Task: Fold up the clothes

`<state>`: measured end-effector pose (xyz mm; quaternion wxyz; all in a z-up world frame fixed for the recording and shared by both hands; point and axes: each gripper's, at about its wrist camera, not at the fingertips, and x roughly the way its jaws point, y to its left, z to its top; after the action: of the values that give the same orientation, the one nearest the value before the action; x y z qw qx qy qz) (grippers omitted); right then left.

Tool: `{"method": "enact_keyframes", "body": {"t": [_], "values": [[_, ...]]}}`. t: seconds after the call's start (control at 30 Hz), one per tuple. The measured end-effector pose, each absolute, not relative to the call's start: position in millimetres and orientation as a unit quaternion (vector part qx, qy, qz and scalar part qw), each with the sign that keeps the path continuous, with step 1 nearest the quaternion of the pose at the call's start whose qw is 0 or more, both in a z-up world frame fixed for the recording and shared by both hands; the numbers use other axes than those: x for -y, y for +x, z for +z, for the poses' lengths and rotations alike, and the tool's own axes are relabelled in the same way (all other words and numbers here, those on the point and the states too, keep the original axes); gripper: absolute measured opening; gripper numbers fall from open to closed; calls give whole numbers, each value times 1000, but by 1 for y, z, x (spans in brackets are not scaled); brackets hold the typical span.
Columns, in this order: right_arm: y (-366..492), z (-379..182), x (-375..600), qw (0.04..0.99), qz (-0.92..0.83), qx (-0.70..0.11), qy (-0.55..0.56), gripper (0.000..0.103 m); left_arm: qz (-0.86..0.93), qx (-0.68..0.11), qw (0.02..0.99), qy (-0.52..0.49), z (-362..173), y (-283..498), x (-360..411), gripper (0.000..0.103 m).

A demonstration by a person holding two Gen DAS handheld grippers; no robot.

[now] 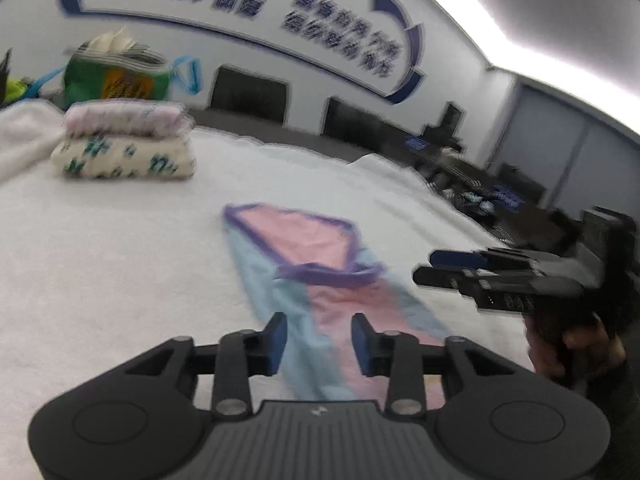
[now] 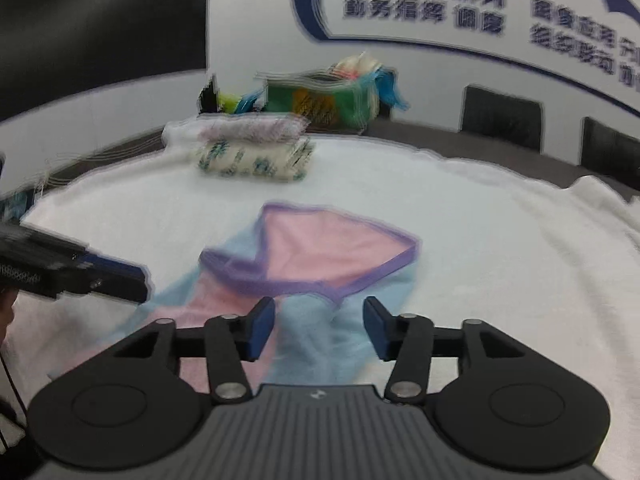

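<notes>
Pink-and-pale-blue garment [image 1: 320, 276] with purple trim lies spread on the white cloth-covered table [image 1: 120, 264], straight ahead of both your tools; the purple-edged opening sits at its far end, the blue and pink panels run back toward you

Left gripper [image 1: 319, 342]: your tongs stand spread, blue pads apart, nothing between them; the garment's near end shows in the gap below. Whether the tips touch the fabric, cannot tell

Right gripper [image 2: 319, 328]: likewise spread wide, nothing pinched, poised over the garment's near blue panel. In the left wrist view the same tool comes in from the right edge, side on, beside the garment's right border

Left tool shows in the right wrist view at the left edge, tip near the garment's left border

Folded clothes stack [image 1: 126, 144]: pink-patterned piece atop a cream piece with green print, far left on the table, well apart from the garment

Green bag [image 1: 116, 76] stuffed with textiles stands behind the stack

Both views blurred; wall lettering [image 2: 424, 4] unreadable
</notes>
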<state>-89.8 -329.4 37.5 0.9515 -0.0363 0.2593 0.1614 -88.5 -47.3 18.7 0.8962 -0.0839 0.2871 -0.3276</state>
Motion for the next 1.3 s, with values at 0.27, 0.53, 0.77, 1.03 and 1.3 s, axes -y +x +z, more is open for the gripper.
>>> {"method": "enact_keyframes", "body": {"t": [0.27, 0.53, 0.77, 1.03, 1.3], "values": [[-105, 11, 316, 927, 195, -318, -49, 12, -381, -311, 871, -11, -1, -124, 64, 32], [-163, 51, 352, 952, 209, -204, -88, 44, -381, -263, 886, -13, 17, -144, 20, 40], [-194, 35, 328, 910, 317, -181, -197, 63, -446, -207, 869, 57, 27, -154, 51, 65], [-174, 23, 300, 865, 374, -197, -269, 63, -458, -206, 853, 140, 15, -163, 54, 67], [-146, 12, 296, 826, 428, -254, -263, 33, -457, -194, 839, 222, 12, -151, 81, 67]]}}
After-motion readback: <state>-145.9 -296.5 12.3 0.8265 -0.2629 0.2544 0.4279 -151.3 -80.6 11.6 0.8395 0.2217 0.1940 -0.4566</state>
